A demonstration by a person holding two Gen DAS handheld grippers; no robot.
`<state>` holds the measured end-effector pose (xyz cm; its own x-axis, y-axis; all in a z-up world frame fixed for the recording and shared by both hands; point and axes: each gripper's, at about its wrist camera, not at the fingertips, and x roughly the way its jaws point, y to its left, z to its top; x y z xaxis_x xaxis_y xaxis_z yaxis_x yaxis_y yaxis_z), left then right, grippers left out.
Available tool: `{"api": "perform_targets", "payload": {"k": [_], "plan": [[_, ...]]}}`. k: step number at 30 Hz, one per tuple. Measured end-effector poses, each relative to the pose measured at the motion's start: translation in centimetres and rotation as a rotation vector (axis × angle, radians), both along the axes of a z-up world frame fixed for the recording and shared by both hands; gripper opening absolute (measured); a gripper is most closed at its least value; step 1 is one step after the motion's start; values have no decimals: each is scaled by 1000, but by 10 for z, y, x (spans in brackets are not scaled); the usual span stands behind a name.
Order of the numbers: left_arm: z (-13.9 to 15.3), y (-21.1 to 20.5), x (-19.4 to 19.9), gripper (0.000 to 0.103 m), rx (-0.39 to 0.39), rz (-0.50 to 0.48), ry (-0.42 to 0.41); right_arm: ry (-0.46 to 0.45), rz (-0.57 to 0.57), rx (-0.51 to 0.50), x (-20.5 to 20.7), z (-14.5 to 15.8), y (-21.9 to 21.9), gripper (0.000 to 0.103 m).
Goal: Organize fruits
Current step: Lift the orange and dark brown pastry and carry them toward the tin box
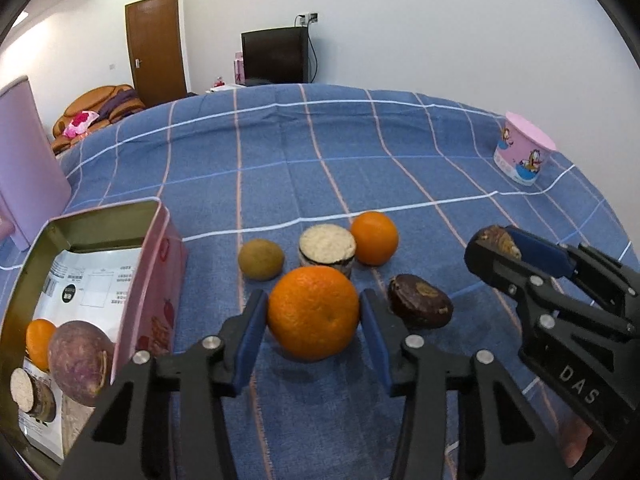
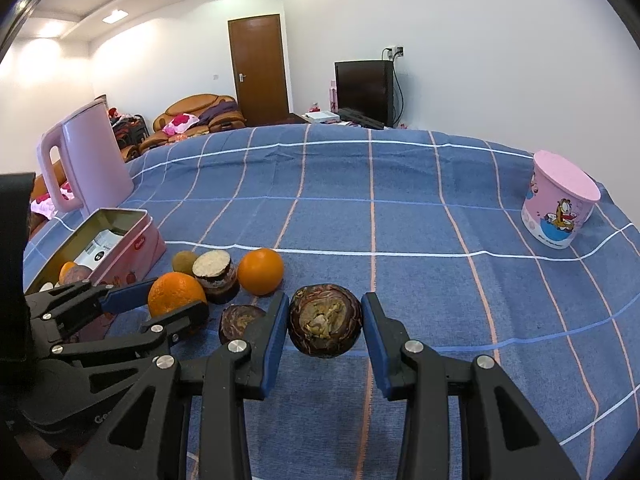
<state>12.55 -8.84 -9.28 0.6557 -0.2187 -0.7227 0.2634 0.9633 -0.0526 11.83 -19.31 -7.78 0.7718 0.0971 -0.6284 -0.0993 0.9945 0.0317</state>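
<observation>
Left wrist view: left gripper [image 1: 314, 322], blue pads clamped on a round, dimpled orange [image 1: 313, 313] raised above the checked blue cloth [image 1: 360, 168]. Pink tin [image 1: 154, 276] at left w/ fruit inside.

Right wrist view: right gripper [image 2: 325, 322] pinches a dark, wrinkled mangosteen [image 2: 325, 320]; another orange [image 2: 261, 271] and cut halves lie beside the tin.

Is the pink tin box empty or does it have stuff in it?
Not empty. The open pink tin box holds a small orange, a purple round fruit and a white packet.
</observation>
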Motion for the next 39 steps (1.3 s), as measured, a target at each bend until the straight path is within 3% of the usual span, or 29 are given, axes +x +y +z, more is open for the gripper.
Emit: {"api": "perform_targets", "payload": {"k": [6, 39], "plan": [[4, 11, -4, 48, -32, 29, -28, -18, 16, 11, -4, 2, -1, 39], [23, 17, -27, 48, 1, 98, -194, -146, 81, 12, -24, 14, 6, 39]]}}
